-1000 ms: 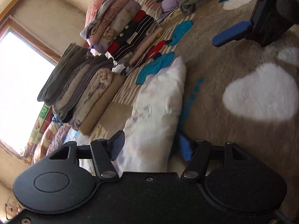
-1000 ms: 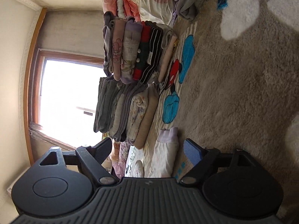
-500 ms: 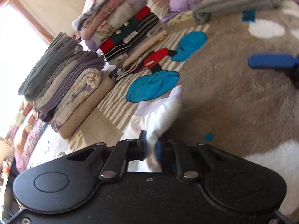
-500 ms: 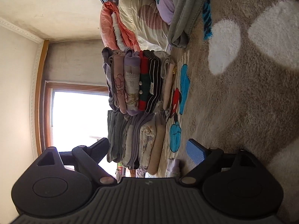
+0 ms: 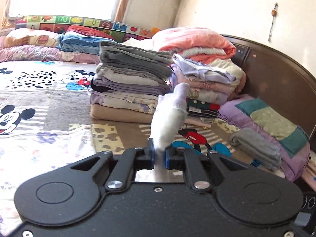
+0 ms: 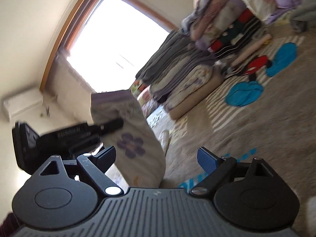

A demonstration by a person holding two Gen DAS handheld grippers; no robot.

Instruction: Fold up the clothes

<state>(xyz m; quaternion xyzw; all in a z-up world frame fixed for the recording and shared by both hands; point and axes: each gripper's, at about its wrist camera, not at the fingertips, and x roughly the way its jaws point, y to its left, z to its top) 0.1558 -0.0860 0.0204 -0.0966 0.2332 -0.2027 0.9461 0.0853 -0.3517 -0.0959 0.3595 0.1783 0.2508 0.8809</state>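
Left wrist: tongs [image 5: 159, 156] level, pinching white garment [image 5: 169, 124].

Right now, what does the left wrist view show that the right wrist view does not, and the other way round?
Only the left wrist view: the left gripper shut on the white garment, the headboard and the pink quilt.
Only the right wrist view: the open right gripper, empty, the window and the garment's flower print.
Both: the garment and the two stacks of folded clothes.
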